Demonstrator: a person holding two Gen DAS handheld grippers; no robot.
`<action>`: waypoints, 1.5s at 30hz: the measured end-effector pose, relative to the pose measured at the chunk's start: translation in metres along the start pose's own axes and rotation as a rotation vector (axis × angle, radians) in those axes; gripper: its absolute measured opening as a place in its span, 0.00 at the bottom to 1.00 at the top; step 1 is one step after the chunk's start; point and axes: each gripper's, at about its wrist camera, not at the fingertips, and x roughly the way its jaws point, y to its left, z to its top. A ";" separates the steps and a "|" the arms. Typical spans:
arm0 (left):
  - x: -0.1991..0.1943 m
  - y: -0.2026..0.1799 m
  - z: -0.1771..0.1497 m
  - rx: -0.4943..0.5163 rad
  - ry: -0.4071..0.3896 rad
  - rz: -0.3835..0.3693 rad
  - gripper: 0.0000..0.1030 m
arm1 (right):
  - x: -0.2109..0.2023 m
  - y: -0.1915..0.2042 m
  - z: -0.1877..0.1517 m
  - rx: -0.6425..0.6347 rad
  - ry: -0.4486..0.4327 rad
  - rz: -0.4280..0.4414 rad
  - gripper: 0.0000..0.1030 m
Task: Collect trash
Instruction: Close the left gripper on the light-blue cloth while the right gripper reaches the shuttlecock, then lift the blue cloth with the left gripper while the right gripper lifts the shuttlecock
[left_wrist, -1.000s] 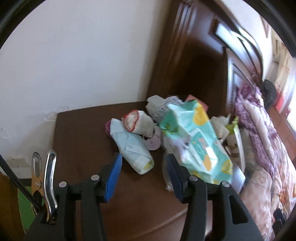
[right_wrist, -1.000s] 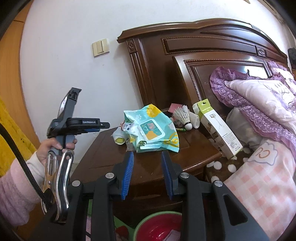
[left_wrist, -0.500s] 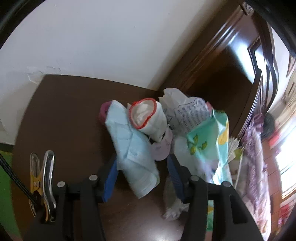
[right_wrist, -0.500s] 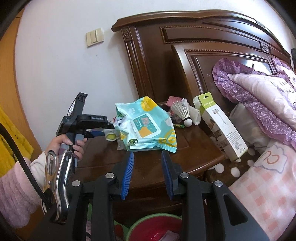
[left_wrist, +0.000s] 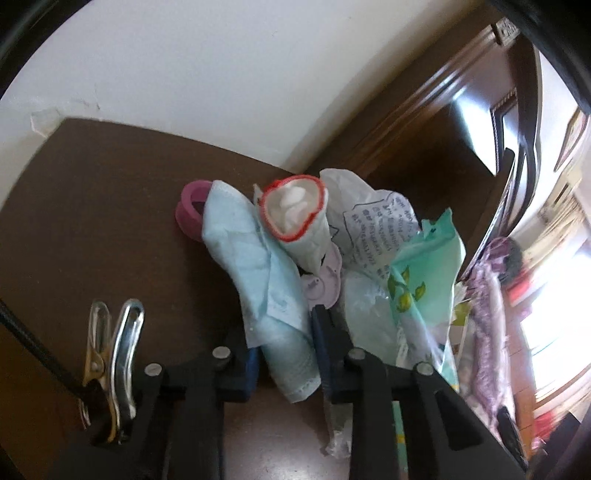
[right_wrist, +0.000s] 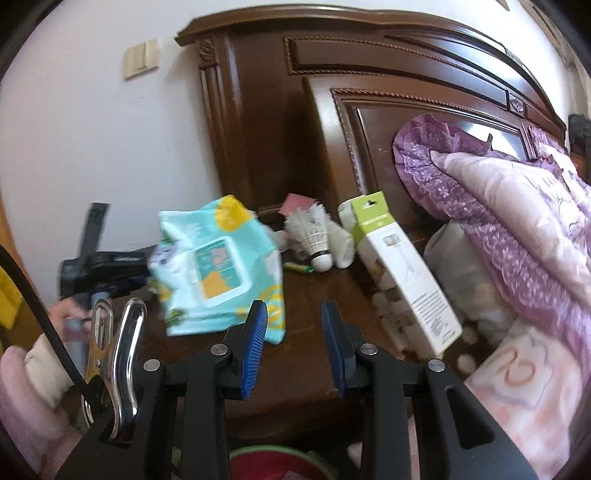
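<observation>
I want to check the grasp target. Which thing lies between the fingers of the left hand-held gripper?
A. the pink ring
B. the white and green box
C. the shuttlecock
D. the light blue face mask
D: in the left wrist view the light blue face mask lies between the closing jaws of the left hand-held gripper.

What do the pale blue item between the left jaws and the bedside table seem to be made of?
Pale blue item: probably soft non-woven cloth, matte, with creases and a stitched edge. Bedside table: looks like dark wood, smooth and slightly glossy, judging by its brown sheen.

The right claw (right_wrist: 293, 347) hangs open over the nightstand (right_wrist: 332, 295), near a teal wipes pack (right_wrist: 218, 269) and shuttlecock (right_wrist: 314, 236).
</observation>
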 end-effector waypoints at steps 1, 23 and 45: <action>0.000 0.003 0.000 -0.012 0.001 -0.015 0.24 | 0.008 -0.002 0.004 -0.010 0.007 -0.009 0.31; -0.003 0.029 0.004 -0.054 0.009 -0.094 0.22 | 0.170 -0.007 0.053 -0.134 0.221 -0.041 0.31; -0.020 0.034 -0.008 -0.055 -0.015 -0.112 0.18 | 0.121 -0.010 0.037 -0.080 0.144 0.001 0.26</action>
